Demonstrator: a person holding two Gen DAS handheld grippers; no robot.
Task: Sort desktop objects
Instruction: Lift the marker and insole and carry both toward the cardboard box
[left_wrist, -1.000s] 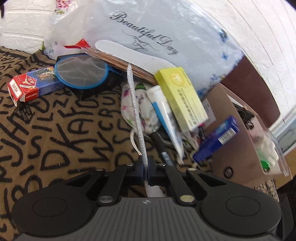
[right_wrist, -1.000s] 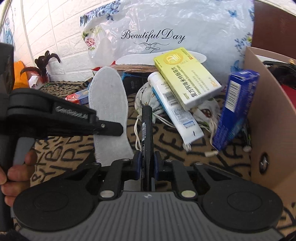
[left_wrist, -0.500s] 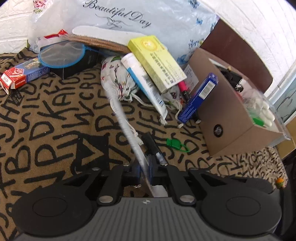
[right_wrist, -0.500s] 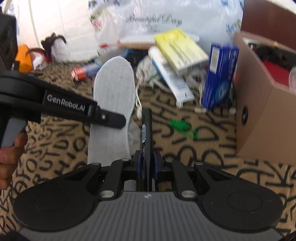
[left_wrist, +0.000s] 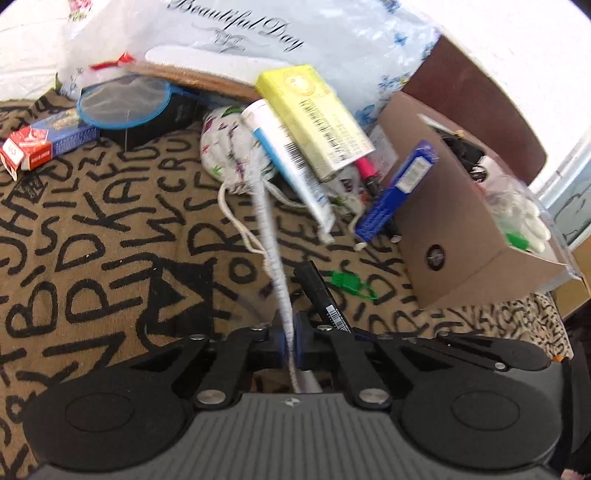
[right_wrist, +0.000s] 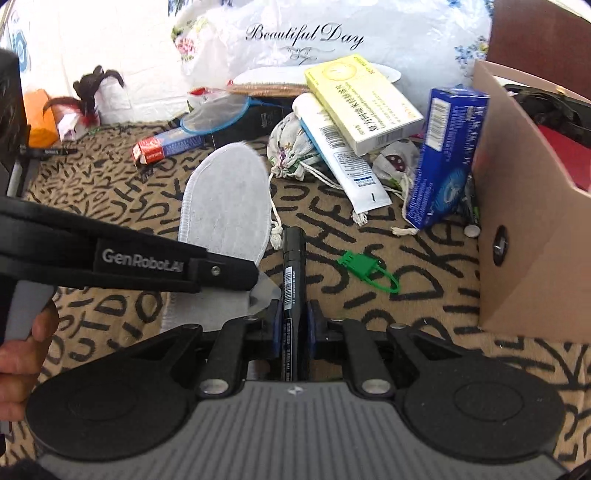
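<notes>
left wrist view: we look forward from behind the left gripper (left_wrist: 290, 345), low over the lettered cloth (left_wrist: 92, 240), facing the white bag (left_wrist: 258, 33) at the back
right wrist view: we look forward from behind the right gripper (right_wrist: 291, 328), low and near the cloth, facing the same bag; the left gripper's body crosses in from the left
nearness: both sit near the clutter
shared: we see the yellow box (left_wrist: 314, 118), blue box (left_wrist: 397, 195), green clip (right_wrist: 369, 271), cardboard box (right_wrist: 524, 206), insole (right_wrist: 225, 206) and black marker (left_wrist: 321, 295) in both
</notes>
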